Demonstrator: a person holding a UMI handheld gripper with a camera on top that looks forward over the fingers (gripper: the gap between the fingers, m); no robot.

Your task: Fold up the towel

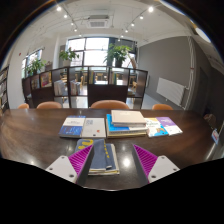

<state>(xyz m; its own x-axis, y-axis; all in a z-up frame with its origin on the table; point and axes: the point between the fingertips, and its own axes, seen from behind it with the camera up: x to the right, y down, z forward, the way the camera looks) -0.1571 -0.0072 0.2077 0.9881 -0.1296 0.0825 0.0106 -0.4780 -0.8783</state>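
Observation:
A folded towel (102, 157), blue-grey with a yellow stripe and a cream edge, lies flat on the dark wooden table (40, 135). It rests between my gripper's fingers, close to the left magenta pad (81, 159), with bare table between it and the right pad (145, 158). My gripper (112, 160) is open and holds nothing; the fingers stand about the towel with a gap on the right side.
Books and magazines (125, 124) lie in stacks across the middle of the table beyond the towel. Orange-brown chairs (108, 104) stand at the far edge. Shelves, plants and large windows fill the room behind.

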